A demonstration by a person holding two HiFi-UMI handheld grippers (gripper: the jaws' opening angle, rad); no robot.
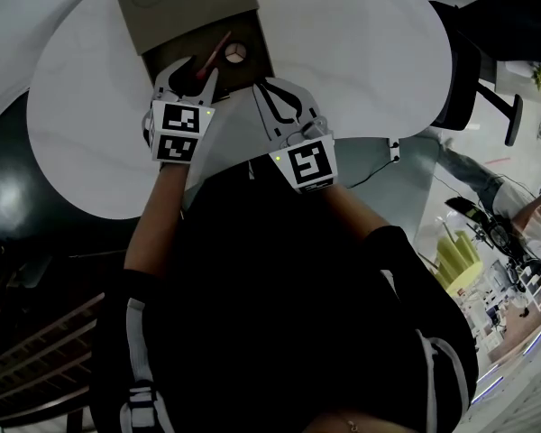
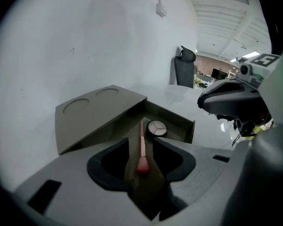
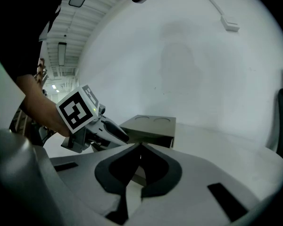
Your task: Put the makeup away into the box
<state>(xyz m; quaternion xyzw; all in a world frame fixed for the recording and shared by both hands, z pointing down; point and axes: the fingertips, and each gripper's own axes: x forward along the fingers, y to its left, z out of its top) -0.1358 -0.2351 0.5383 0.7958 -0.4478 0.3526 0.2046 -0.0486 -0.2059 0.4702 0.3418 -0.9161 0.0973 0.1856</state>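
Observation:
An olive-brown box (image 1: 260,41) stands open on the white table, its lid (image 1: 185,3) folded back. Inside lie a pink makeup brush (image 1: 218,50) and a round compact (image 1: 235,53). My left gripper (image 1: 196,72) hangs over the box's near end, open. In the left gripper view the brush (image 2: 142,149) lies on the box floor between my spread jaws without touching the pads, and the compact (image 2: 156,128) sits just beyond its handle. My right gripper (image 1: 269,87) is shut and empty, just right of the box's near corner; its tips (image 3: 140,146) meet in front of the lid (image 3: 148,126).
The round white table (image 1: 361,70) spreads right and left of the box. A black chair (image 1: 469,70) stands at its far right edge. A small white plug with a cable (image 1: 393,150) lies near the table's right rim.

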